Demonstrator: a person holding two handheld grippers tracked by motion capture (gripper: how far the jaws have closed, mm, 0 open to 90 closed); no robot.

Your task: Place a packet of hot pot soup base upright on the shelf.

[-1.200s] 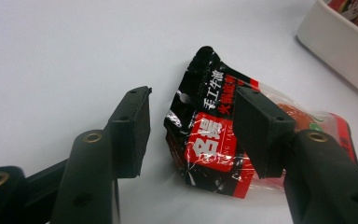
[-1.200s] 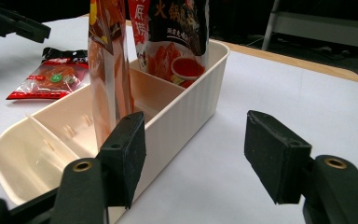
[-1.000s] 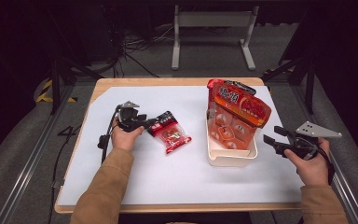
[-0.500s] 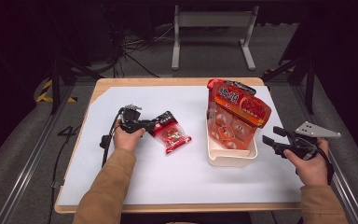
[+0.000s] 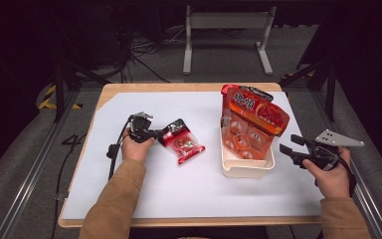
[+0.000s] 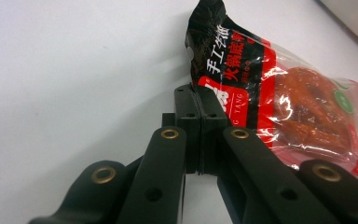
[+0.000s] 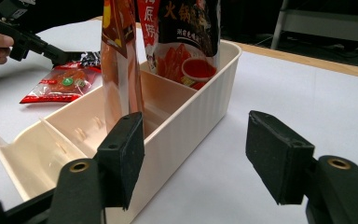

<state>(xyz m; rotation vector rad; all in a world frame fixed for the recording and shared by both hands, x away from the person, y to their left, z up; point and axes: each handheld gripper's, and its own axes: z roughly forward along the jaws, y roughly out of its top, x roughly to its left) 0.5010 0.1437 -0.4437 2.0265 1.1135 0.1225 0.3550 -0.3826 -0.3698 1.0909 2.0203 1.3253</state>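
While the left tongs (image 5: 155, 133) sit left of centre in the high view, their jaws have just been closing & are now clamped on the dark top edge of the small red snack packet (image 5: 181, 143); the left gripper view shows both pads pressed together w/ the packet's (image 6: 279, 93) black-and-red corner pinched between them, the rest of the packet lying flat on the white counter (image 5: 144, 199) toward the right of that frame. In the high view the packet lies just right of the left hand (image 5: 135, 147), well apart from the cream bin (image 5: 246, 169) at centre right. A large orange-red pouch (image 5: 253, 122) stands upright in the bin, leaning toward the upper right. The right tongs (image 5: 291, 149) are at the right of the frame, just beside the bin's right wall, jaws apart & nothing between the pads. In the right gripper view the bin's (image 7: 200, 112) ribbed wall sits lower centre, between and beyond the two pads, w/ dividers inside and pouches (image 7: 186, 32) upright at top; the left tongs (image 7: 51, 53) & packet (image 7: 60, 81) show in the upper left.
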